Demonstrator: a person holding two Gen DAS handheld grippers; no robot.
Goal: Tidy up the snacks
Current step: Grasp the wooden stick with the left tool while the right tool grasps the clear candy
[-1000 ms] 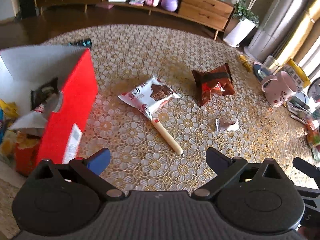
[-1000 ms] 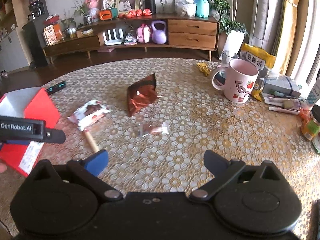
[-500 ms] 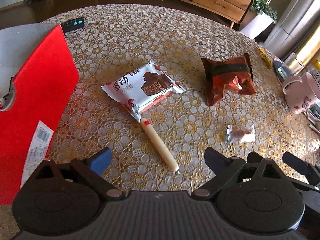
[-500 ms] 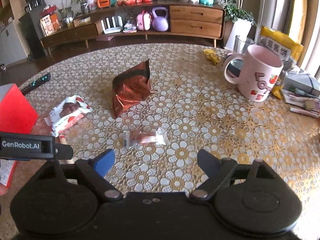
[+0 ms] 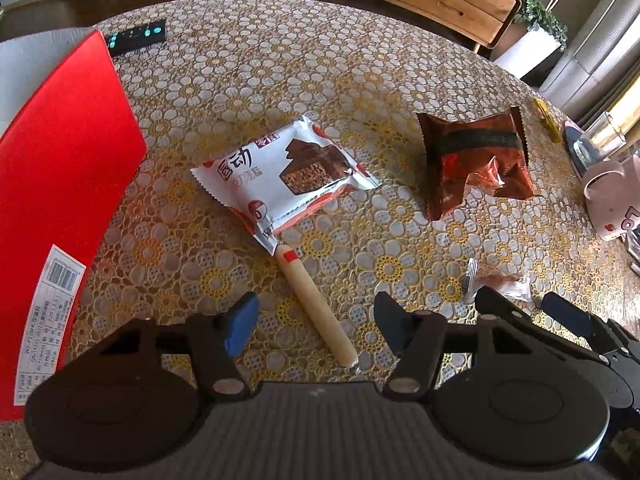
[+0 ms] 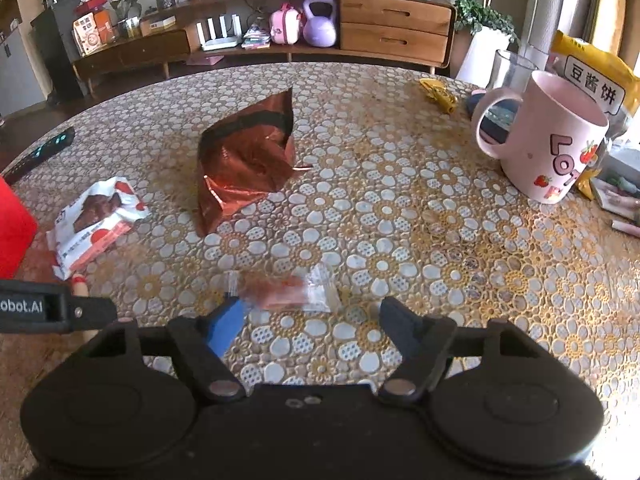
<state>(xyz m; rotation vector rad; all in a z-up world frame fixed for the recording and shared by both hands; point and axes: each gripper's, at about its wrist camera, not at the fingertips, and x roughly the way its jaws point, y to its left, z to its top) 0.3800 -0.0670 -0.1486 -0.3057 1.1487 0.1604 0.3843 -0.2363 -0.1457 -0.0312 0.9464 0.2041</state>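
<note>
- warm daylight comes in from the side of the pink mug, washing out the picture edge just beyond it.
- the red box throws a reddish tint onto the desk beside it.
- the clear-wrapped candy is smeared with motion blur.
- fisheye distortion bends the desk rim and the sideboard far behind the mug.

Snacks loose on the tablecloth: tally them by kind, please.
Foil or printed bags: 2, white chocolate-bar bag and brown foil bag
Sausage sticks: 1, pale sausage stick
Small clear-wrapped candies: 1, clear-wrapped candy
Total: 4
</note>
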